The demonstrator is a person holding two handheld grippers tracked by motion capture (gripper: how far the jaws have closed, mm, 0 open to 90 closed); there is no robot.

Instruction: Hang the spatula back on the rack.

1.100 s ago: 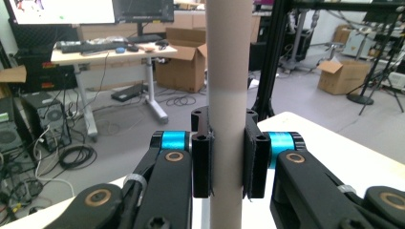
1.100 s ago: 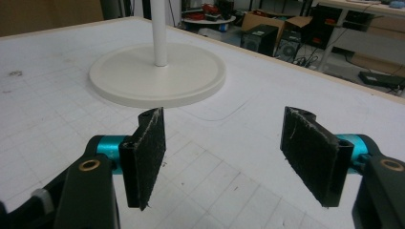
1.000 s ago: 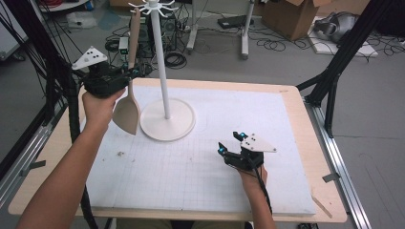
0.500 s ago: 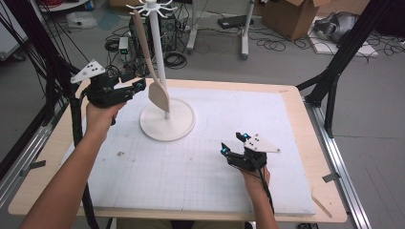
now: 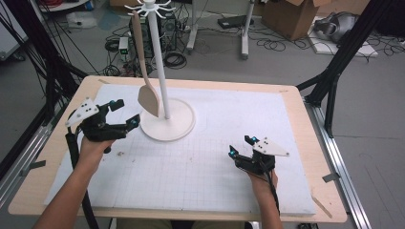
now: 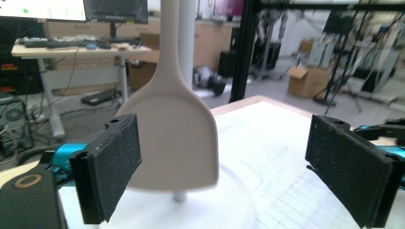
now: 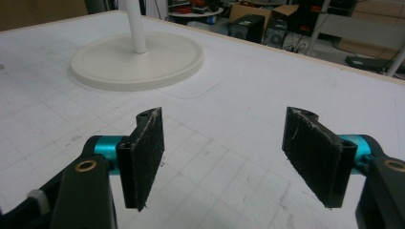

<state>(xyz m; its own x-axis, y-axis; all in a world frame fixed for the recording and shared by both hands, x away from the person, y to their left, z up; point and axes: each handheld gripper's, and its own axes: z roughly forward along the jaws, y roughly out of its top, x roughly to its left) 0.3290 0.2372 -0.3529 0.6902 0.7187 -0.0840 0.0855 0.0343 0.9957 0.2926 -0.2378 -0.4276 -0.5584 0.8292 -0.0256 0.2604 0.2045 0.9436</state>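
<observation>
Grey floor (image 5: 286, 62) across top of frame, w/ black cables (image 5: 282, 45) tangled upper centre & brown cardboard box (image 5: 291, 16) upper right. Black metal frame struts (image 5: 334, 71) at right edge; light wooden desk (image 6: 71, 50) w/ monitors upper left in left gripper view.

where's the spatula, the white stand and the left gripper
spatula (image 5: 149, 99), high view, on its flat blade, hanging off the stand
white stand (image 5: 177, 128), high view, on its round base
left gripper (image 5: 127, 112), high view, midway between its open fingertips
</observation>
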